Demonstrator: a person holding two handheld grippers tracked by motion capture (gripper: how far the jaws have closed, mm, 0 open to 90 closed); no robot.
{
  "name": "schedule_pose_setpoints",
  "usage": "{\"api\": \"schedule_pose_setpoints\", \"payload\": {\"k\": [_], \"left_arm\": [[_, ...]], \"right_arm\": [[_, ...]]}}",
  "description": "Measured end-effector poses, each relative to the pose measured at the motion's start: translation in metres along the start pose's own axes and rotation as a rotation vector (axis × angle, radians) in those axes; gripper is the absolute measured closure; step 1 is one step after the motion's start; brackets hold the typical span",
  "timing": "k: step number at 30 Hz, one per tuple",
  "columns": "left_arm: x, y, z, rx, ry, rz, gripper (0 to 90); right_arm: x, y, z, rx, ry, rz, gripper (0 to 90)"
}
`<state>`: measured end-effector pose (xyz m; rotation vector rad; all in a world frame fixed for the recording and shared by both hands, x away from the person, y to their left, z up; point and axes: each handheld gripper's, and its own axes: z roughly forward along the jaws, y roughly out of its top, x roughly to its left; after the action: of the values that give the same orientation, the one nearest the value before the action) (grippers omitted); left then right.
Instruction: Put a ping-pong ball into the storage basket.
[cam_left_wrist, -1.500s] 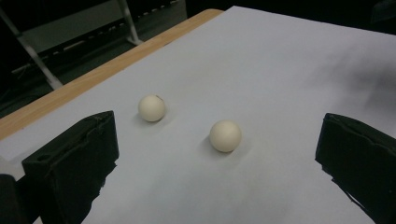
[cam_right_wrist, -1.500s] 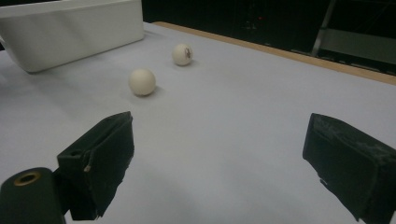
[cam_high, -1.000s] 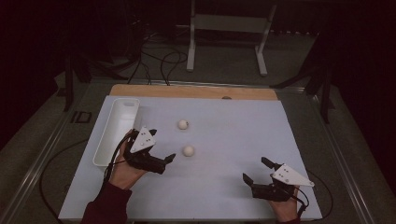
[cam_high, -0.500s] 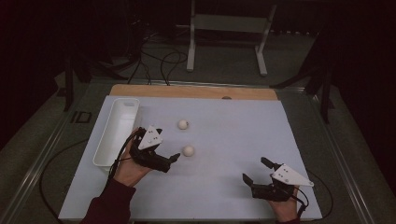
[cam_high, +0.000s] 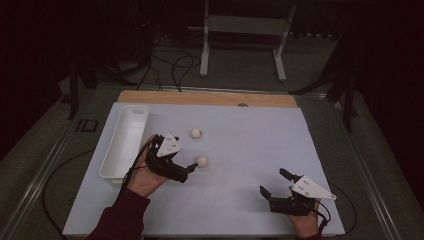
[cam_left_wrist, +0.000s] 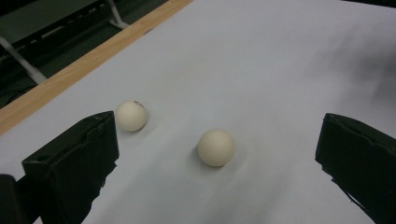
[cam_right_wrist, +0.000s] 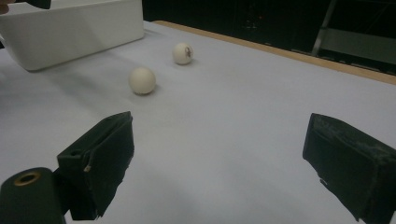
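Counting first: two small cream balls lie on the pale sheet, one long white tray, and two handheld grippers. The near ball (cam_high: 202, 161) sits just ahead of the left gripper (cam_high: 187, 172), whose jaws stand wide apart and hold nothing; in the left gripper view that ball (cam_left_wrist: 215, 147) lies on the sheet between the two black jaws, a little farther out than their tips and touching neither. The far ball (cam_high: 195, 133) rests apart from the first, nearer the wooden strip, and carries a small dark mark (clear in the right gripper view (cam_right_wrist: 182, 53)). The white tray (cam_high: 124, 145) lies lengthwise along the left edge of the sheet, close beside the hand that holds the left gripper. The right gripper (cam_high: 274, 183) hovers near the sheet's lower right corner, well apart from both balls, its jaws also spread wide and empty.

Open room is generous: the whole middle and right of the pale sheet (cam_high: 260, 145) is bare, and both balls lie well inside its edges. A wooden strip (cam_high: 210, 98) borders the far side. Around the table the room is dark, with a white metal stand (cam_high: 245, 40) on the floor behind and black cables trailing across the grey floor.
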<state>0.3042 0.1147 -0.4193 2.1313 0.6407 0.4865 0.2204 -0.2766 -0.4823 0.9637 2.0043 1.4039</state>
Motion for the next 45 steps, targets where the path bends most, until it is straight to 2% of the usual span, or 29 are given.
{"api": "schedule_pose_setpoints", "payload": {"k": [28,45], "left_arm": [[0.001,0.008,0.023,0.045,-0.023,-0.011,0.0],[0.003,0.011,0.040,0.113,-0.058,-0.021,0.0]], "right_arm": [[-0.001,0.000,0.000,-0.002,0.000,-0.001,8.6],[-0.001,0.000,0.000,0.001,0.002,-0.001,8.6]]}}
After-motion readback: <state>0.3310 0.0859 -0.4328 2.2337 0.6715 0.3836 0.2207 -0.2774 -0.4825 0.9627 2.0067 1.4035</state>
